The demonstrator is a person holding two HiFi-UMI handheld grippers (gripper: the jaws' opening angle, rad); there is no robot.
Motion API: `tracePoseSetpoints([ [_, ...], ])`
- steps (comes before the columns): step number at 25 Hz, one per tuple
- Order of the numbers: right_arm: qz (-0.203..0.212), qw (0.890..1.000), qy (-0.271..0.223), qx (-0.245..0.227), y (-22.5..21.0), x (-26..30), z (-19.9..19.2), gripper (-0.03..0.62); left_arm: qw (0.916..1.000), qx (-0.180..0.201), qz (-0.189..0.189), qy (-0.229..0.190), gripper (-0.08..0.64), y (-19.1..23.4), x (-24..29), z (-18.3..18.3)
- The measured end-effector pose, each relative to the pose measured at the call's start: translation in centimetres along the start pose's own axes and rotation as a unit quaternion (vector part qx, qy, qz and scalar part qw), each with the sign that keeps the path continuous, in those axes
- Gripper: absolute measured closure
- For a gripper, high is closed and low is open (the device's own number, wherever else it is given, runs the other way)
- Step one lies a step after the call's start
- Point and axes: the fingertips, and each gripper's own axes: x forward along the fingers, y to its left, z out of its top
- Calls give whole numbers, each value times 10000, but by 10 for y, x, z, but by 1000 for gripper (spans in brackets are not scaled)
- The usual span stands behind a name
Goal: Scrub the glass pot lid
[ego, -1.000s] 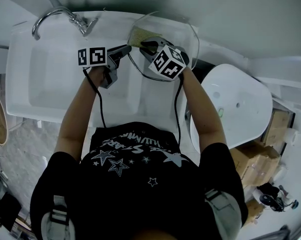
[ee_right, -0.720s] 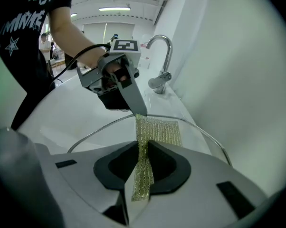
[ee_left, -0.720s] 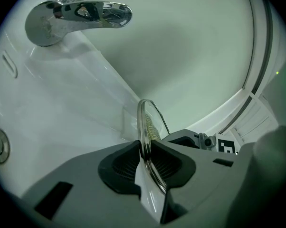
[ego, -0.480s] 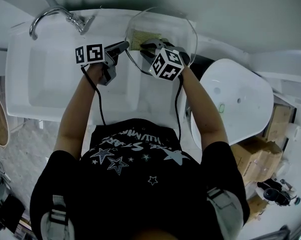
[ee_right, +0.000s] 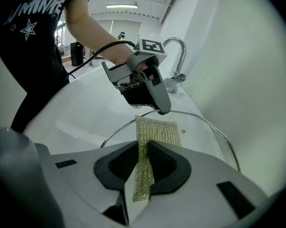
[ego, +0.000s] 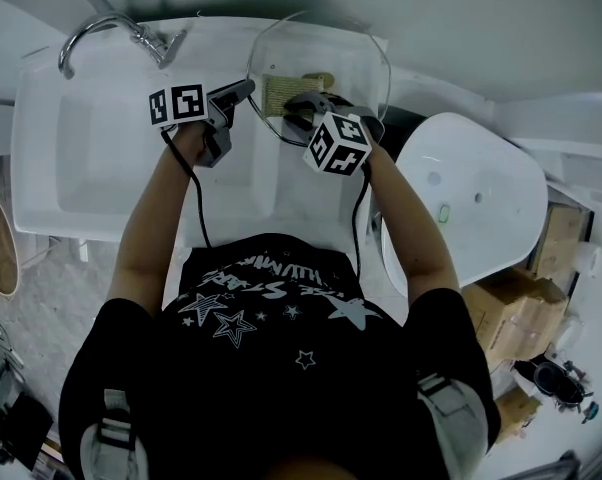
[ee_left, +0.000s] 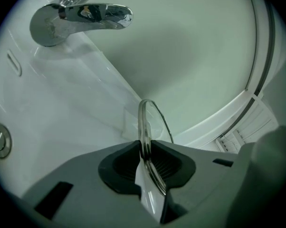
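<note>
Glass pot lid point(ego: 353, 56) is clamped by its rim between the 2 left gripper point(ego: 247, 90) jaws, steadied at the sink point(ego: 91, 168). Mesh scouring pad point(ee_right: 155, 133) is pinched in the right gripper point(ego: 303, 110) and laid on the glass beyond its fingertips, judged mid-scrub.

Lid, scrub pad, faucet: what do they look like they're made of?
Lid: clear glass, the sink shows through it; thin metal-looking rim.
Scrub pad: coarse woven mesh, yellow-green, slightly glittery, probably synthetic fibre.
Faucet: polished chrome-like metal, mirror reflections.
</note>
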Motion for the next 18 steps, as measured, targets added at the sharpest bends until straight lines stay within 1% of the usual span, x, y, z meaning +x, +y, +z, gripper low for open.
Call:
tracePoseSetpoints([
  [10,125,9998,175,-38,30,-20,-19,523,9998,-111,104,-84,489,0,-1,1],
  [18,93,9996,264,65,38,-34,-32,523,9996,-190,159,-166,492,0,-1,1],
])
